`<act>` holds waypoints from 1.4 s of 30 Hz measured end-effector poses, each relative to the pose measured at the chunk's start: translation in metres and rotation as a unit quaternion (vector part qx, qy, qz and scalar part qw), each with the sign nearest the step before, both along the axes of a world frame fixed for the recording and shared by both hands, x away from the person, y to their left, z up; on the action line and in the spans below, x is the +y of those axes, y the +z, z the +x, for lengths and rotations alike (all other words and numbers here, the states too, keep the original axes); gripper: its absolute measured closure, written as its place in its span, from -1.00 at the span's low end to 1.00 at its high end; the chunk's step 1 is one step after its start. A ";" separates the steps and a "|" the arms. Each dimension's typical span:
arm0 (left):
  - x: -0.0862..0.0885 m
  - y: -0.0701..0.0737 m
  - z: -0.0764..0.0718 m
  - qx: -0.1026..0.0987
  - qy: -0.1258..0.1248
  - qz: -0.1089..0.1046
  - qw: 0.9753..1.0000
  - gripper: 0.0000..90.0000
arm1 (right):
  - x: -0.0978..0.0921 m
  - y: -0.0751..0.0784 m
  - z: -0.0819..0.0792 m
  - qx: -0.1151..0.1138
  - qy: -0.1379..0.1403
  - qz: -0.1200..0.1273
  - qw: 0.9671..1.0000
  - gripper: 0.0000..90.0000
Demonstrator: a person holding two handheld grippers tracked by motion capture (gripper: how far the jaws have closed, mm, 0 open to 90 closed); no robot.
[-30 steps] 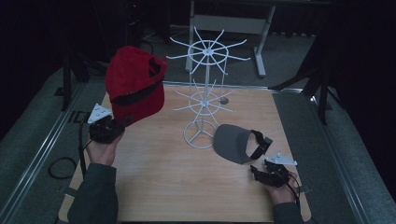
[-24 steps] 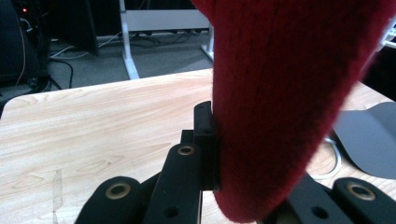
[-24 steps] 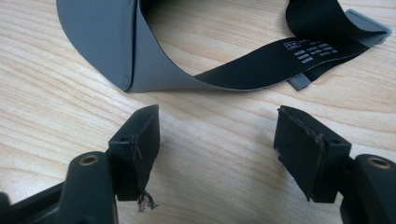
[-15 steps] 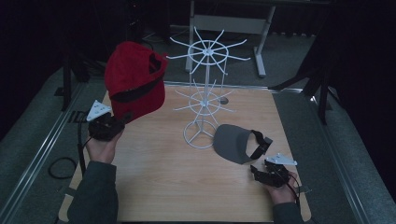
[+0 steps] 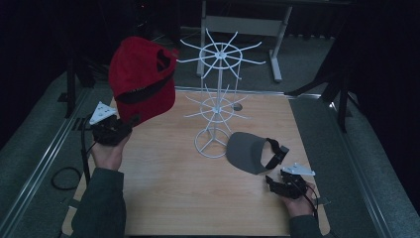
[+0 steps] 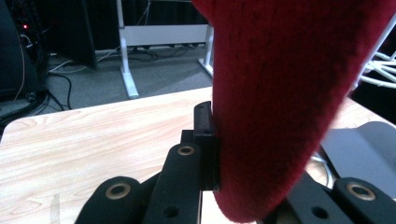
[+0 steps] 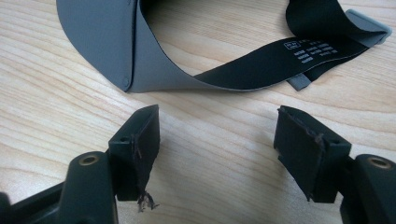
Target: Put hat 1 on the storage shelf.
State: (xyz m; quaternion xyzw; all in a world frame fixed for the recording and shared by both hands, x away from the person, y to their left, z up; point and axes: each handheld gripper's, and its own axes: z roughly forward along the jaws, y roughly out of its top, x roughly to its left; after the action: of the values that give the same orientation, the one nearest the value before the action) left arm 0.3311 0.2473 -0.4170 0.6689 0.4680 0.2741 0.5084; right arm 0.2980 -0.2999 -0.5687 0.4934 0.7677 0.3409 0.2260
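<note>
I'm clamping my left gripper (image 5: 130,120) on the red fabric cap (image 5: 141,79) — my right gripper (image 7: 215,149) is gaping near the grey visor (image 7: 105,35).

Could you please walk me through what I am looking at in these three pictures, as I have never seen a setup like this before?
A person sits at a wooden table and holds a hand-operated gripper in each hand. The high view looks down from above; each of the other two pictures comes from a camera riding on one gripper. The left gripper is clamped on a red cap, lifted beside a white wire rack; in its own view the cap sits between its fingers. The right gripper rests open near the table's front edge, just short of a grey visor lying flat; its fingers are spread apart.
</note>
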 end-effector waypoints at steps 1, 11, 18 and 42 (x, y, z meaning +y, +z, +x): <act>0.000 0.001 0.000 -0.001 0.000 -0.002 1.000 0.91 | 0.000 0.000 0.000 0.000 0.000 0.000 1.000 -0.31; 0.000 0.006 0.002 -0.003 0.001 -0.009 1.000 0.91 | 0.000 0.000 0.000 0.000 0.000 0.000 1.000 -0.31; -0.002 0.011 0.004 -0.008 -0.001 -0.012 1.000 0.91 | 0.000 0.000 0.000 0.000 0.000 0.000 1.000 -0.31; -0.012 0.033 0.010 -0.031 0.004 -0.031 0.999 0.91 | 0.000 0.000 0.000 0.000 0.000 0.001 1.000 -0.32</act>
State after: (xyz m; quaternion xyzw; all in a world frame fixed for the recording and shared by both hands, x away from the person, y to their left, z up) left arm 0.3408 0.2352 -0.3838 0.6422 0.4632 0.2819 0.5418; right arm 0.2984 -0.2995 -0.5688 0.4932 0.7675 0.3416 0.2257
